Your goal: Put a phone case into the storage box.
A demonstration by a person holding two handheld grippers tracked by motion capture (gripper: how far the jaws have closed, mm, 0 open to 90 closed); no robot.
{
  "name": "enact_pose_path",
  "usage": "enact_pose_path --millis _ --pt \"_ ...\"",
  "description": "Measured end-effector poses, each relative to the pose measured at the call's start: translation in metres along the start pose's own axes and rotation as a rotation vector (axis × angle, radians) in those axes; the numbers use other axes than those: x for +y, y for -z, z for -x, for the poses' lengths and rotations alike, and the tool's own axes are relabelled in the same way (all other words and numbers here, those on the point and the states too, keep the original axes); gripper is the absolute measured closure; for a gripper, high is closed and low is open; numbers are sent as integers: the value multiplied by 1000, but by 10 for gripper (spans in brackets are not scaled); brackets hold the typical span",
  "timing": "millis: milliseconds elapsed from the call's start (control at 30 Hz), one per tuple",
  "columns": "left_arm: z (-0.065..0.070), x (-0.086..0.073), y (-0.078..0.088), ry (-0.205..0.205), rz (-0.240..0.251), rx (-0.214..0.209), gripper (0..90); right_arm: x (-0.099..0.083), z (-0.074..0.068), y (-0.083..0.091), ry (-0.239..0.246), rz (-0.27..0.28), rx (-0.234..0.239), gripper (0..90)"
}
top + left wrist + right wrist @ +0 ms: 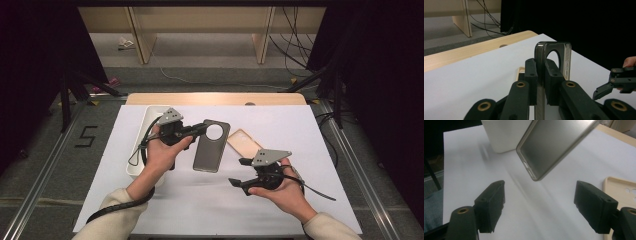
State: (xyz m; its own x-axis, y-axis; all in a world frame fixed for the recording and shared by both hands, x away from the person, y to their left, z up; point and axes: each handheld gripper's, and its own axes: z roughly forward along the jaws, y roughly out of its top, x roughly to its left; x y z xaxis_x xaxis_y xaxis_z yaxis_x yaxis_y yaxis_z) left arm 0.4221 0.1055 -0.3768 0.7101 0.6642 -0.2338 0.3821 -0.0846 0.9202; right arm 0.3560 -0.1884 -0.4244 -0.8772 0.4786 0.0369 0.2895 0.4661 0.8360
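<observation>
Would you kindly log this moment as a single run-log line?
left tool: shut on grey phone case | right tool: open, holding nothing | beige phone case: flat on table | white tray: at left

A single black numeral "5" (88, 136) is marked on the grey floor (45, 165) to the left of the white-covered surface (280, 200), seen from the high view. Nothing else can be read: no brand, label or lettering can be made out on the other things in view.
</observation>
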Motion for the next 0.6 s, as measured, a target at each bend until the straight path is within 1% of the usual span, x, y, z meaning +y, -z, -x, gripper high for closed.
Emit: enact_pose_path --millis 100,200,300,367,600 --pt "-4 2 4 -9 20 -5 814 -2 2 1 -19 8 2 246" --pt "-8 5 7 -11 45 -16 814 -3 3 2 -27 17 -2 242" --pt "-10 8 10 -23 61 -23 814 -4 4 4 -37 34 -7 239" --pt "-10 10 12 -33 62 -19 814 -4 4 5 -42 37 -10 235" --pt "-13 14 16 -42 80 -14 814 -6 7 8 -41 37 -17 229"
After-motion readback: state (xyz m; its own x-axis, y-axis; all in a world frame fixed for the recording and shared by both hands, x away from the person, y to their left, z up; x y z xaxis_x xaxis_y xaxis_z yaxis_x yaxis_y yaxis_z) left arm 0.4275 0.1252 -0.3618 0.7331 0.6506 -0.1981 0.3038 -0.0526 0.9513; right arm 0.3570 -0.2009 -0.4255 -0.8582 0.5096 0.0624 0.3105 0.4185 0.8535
